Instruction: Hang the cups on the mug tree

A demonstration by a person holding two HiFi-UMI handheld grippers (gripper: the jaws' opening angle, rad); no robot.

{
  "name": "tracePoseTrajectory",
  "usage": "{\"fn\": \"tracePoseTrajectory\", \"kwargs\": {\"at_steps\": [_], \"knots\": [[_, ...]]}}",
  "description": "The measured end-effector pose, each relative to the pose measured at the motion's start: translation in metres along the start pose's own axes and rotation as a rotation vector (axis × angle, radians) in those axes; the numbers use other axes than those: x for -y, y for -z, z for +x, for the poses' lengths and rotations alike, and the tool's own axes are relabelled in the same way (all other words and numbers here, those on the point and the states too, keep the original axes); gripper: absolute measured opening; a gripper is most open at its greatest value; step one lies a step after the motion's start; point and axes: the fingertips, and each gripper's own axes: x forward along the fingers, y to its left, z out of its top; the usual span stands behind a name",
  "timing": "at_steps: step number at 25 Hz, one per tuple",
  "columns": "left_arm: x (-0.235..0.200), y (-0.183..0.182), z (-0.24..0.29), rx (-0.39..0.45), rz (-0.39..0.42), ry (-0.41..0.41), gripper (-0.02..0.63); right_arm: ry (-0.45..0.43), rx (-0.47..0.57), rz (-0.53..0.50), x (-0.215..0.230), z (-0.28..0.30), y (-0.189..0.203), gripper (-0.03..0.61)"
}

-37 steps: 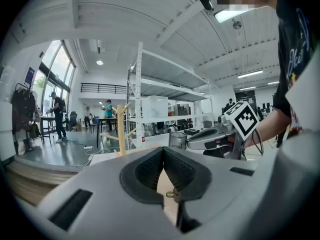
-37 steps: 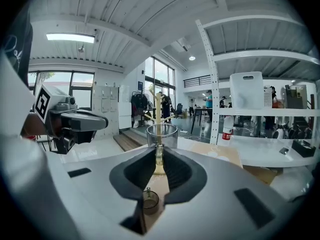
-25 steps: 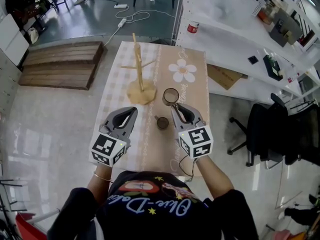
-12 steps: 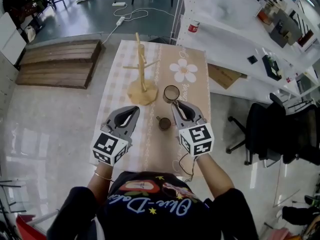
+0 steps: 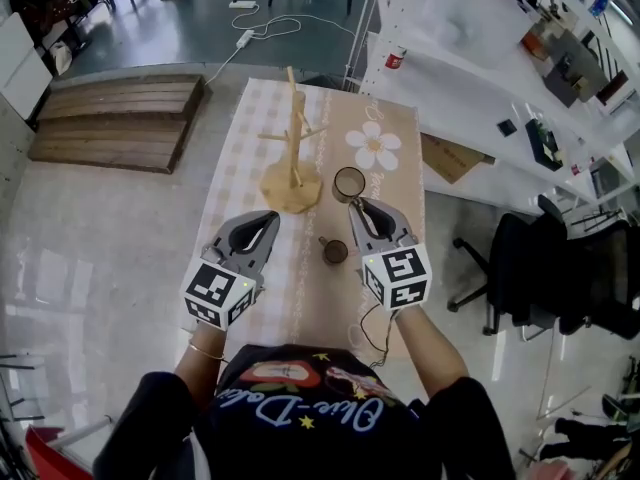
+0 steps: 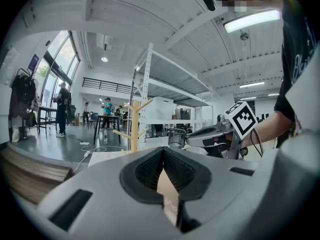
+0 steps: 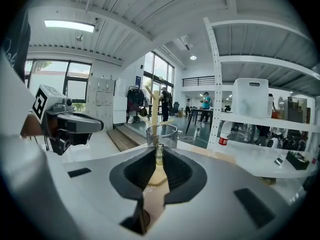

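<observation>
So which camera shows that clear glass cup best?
The right gripper view: the clear glass cup appears close and centred. The head view shows it small, from above; the left gripper view, small and sideways.

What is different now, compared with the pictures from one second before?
The right gripper, jaws shut on the handle of the glass cup, carried it slightly forward beside the mug tree; it may be lifted. The small dark cup, the mug tree and the left gripper, shut and empty, stayed in place.

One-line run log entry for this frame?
left hand-held gripper: shut, empty | right hand-held gripper: shut on glass cup handle | small brown cup: on table | mug tree: pegs bare
</observation>
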Motion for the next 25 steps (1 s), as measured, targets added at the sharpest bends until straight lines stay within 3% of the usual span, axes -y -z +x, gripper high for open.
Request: {"fn": "tracePoseTrajectory", "kwargs": {"at_steps": [25], "knots": [[-0.031,0.009,0.006,-0.011,-0.019,-0.011,0.008,0.036,-0.046,-0.078,0.022,0.039,-0.009,0.049]]}}
